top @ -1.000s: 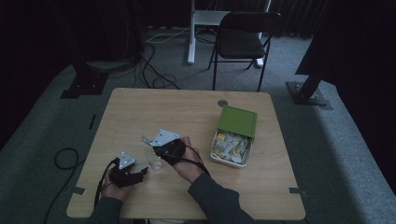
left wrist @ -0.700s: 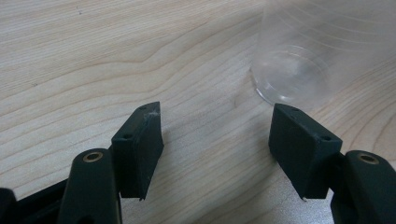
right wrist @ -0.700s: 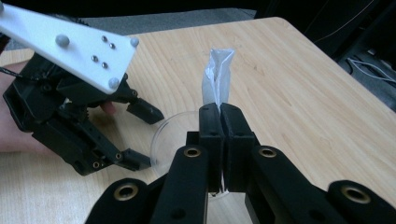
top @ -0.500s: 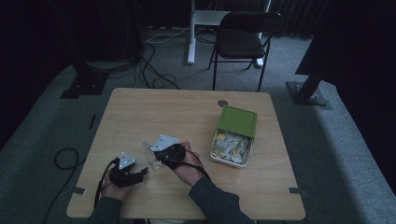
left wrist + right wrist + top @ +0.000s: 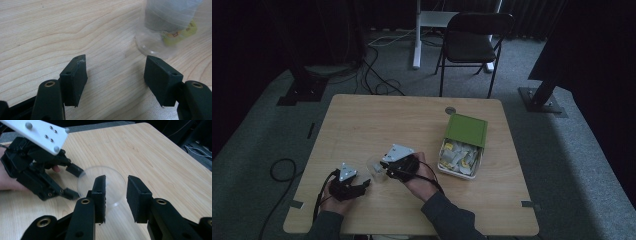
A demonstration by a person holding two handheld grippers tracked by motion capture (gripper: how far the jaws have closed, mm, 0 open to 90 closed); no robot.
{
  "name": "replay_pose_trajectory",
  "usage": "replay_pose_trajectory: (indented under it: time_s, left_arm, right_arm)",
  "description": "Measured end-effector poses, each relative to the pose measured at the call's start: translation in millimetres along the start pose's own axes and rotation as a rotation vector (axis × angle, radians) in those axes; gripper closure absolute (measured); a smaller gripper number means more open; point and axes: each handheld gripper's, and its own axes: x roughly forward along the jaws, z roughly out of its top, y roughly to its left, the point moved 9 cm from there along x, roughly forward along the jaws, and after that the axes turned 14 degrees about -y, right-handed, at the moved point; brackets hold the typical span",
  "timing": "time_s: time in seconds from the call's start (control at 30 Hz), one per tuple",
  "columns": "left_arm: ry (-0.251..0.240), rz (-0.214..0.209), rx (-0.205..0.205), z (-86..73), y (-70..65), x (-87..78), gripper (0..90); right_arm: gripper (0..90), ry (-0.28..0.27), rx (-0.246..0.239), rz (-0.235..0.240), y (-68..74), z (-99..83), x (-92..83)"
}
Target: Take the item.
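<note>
High view: both grippers [image 5: 354, 186] [image 5: 384, 167] flank the cup [image 5: 375, 169], jaws apart, empty; thin clear plastic, light, crushable—grip its rim gently.

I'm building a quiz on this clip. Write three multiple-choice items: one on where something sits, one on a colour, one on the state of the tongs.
1. Where is the clear plastic cup?
A. Inside the box
B. On the table between the two tongs
C. On the chair

2. What colour is the open lid of the box?
A. Red
B. Blue
C. Green

3. How do the left tongs stand?
A. Open, holding nothing
B. Shut on the cup
C. Shut on a sachet

Answers:
1. B, since the high view shows the cup on the table between the left tongs and the right tongs.
2. C, since the raised lid is green in the high view.
3. A, since the left gripper view shows bare wood between the wide-set jaws, the cup beyond them.
</note>
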Motion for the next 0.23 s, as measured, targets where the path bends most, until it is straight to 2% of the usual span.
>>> replay_pose_trajectory:
  time_s: [0.23]
  left_arm:
    - [0.000,-0.001,0.000,0.0,0.0,0.0,36.0]
  right_arm:
    - [64.1,0.028,0.045,-0.041,-14.7,-22.0,-12.5]
